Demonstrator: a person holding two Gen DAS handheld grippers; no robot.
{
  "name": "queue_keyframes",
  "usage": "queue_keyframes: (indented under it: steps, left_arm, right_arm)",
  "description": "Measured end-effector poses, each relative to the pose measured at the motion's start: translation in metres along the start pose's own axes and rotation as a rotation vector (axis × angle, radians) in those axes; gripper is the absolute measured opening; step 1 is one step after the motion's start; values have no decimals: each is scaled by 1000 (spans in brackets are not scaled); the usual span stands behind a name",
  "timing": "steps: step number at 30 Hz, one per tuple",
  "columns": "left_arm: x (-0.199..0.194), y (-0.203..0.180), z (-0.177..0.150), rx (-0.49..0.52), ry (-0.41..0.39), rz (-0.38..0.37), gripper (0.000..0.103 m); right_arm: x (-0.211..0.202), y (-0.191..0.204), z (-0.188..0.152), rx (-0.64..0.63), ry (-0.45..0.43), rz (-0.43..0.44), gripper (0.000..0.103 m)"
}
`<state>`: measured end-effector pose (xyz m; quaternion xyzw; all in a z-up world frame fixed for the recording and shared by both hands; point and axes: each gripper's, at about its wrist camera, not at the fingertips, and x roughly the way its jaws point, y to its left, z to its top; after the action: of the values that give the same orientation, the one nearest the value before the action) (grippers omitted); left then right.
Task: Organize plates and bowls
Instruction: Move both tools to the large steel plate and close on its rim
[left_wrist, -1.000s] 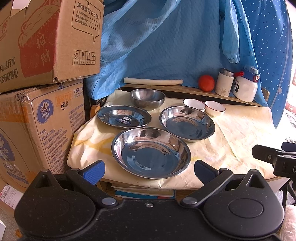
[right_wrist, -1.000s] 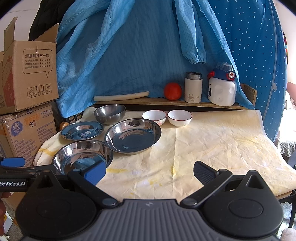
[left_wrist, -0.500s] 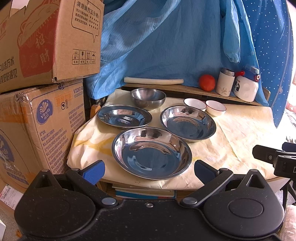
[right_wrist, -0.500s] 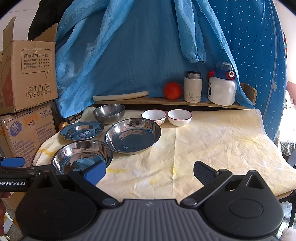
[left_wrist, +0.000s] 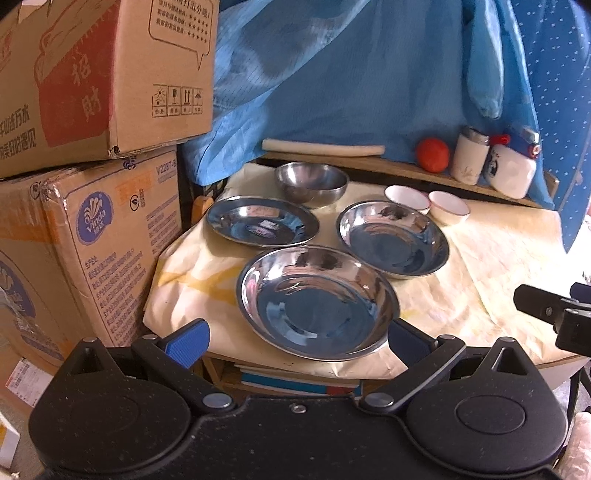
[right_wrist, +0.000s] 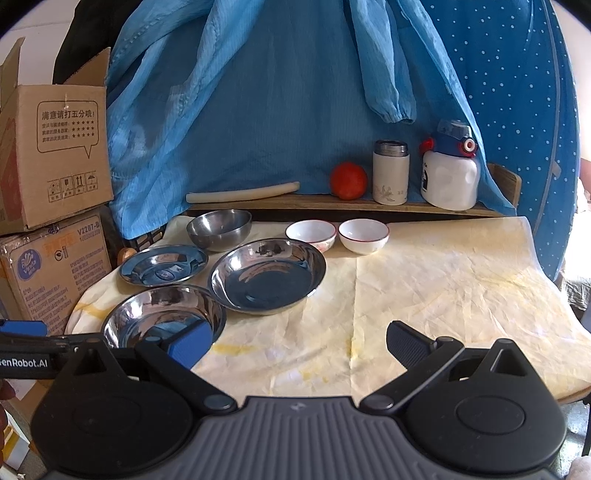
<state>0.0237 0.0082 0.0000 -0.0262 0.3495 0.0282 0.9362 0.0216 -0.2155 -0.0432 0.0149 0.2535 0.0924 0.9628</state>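
Hovering short of the table edge, the left gripper has its fingers spread wide on either side of the nearest steel plate, touching nothing. The right gripper hangs level over the bare cloth, its fingers likewise spread and empty. Compared with a second ago, the left view has crept slightly closer to the plates; the right one has hardly shifted.

Three steel plates sit clustered at the table's left end: the nearest one, a flatter plate behind it, and a deeper one to the right. A steel bowl and two white bowls stand behind them. The table wears a creased yellowish cloth. Cardboard boxes are stacked at left, blue fabric hangs behind.
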Motion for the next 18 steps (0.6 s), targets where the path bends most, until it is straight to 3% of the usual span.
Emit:
queue_keyframes:
  steps: [11,18]
  left_arm:
    - [30,12,25,-68,60,50,102]
    - [63,5,42,-114,109,112,102]
  right_arm:
    - [28,-3,25,-26,2,46,103]
    - [77,-16,54,-96,49,165,103]
